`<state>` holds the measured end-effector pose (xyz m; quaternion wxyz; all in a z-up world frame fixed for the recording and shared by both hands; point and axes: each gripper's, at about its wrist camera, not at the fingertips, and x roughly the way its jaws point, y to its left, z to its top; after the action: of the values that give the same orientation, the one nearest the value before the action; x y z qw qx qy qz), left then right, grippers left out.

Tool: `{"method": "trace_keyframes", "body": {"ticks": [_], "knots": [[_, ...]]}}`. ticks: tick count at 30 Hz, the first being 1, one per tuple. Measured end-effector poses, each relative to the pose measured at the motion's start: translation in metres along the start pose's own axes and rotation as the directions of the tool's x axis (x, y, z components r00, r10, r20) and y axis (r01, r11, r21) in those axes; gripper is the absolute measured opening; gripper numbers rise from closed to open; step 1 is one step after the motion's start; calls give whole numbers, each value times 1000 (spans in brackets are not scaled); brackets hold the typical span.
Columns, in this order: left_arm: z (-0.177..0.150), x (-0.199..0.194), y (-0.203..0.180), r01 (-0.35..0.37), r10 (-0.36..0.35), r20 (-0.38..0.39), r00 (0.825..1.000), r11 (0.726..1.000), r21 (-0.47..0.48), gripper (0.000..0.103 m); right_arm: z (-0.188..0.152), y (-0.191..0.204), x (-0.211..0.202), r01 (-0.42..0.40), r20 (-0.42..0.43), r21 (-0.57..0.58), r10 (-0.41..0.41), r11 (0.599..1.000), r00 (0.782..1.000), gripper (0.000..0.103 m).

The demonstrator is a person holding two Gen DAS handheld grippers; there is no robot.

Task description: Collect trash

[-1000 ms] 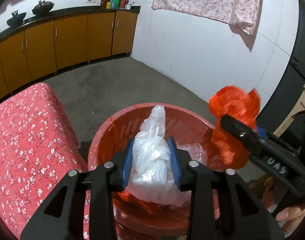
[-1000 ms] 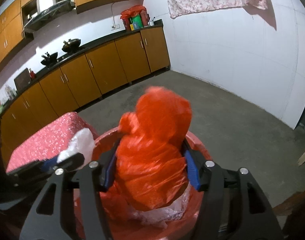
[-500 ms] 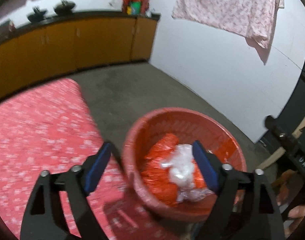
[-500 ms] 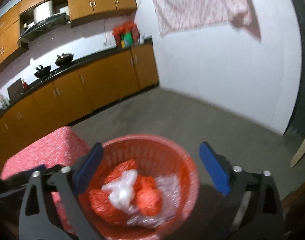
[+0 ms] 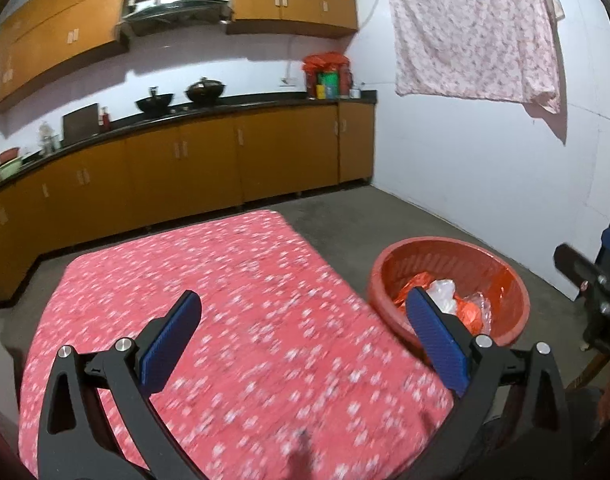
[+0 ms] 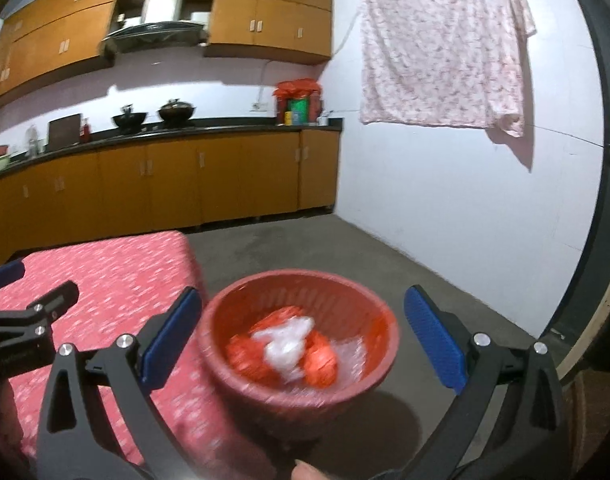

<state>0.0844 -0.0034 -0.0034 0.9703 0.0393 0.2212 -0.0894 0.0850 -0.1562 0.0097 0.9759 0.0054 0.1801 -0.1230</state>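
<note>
A red plastic basket stands on the floor beside the table. Inside lie crumpled orange-red bags and a clear white plastic bag. My left gripper is open and empty above the table with the red floral cloth. My right gripper is open and empty, raised above the basket. The right gripper shows at the right edge of the left wrist view, and the left gripper at the left edge of the right wrist view.
The floral-cloth table is left of the basket. Brown kitchen cabinets with a black counter line the far wall. A white wall with a hanging pink cloth is on the right. Grey floor lies between.
Both grippers let go of their bags, which dropped into the basket. Both opened wide and pulled back and up; the left one swung left over the table.
</note>
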Motion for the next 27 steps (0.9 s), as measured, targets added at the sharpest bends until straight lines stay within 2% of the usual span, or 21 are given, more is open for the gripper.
{"method": "trace_keyframes", "body": {"ticks": [5, 12, 27], "knots": [[-20, -38, 12, -80, 80, 53, 995, 997, -17, 101, -15, 22, -31, -42, 11, -31, 42, 999, 999, 99], [-37, -70, 22, -131, 136, 92, 987, 990, -50, 101, -32, 34, -57, -97, 13, -21, 98, 995, 995, 99], [-56, -86, 28, -146, 153, 92, 984, 986, -77, 101, -50, 42, -84, -123, 29, -36, 124, 992, 992, 99]]}}
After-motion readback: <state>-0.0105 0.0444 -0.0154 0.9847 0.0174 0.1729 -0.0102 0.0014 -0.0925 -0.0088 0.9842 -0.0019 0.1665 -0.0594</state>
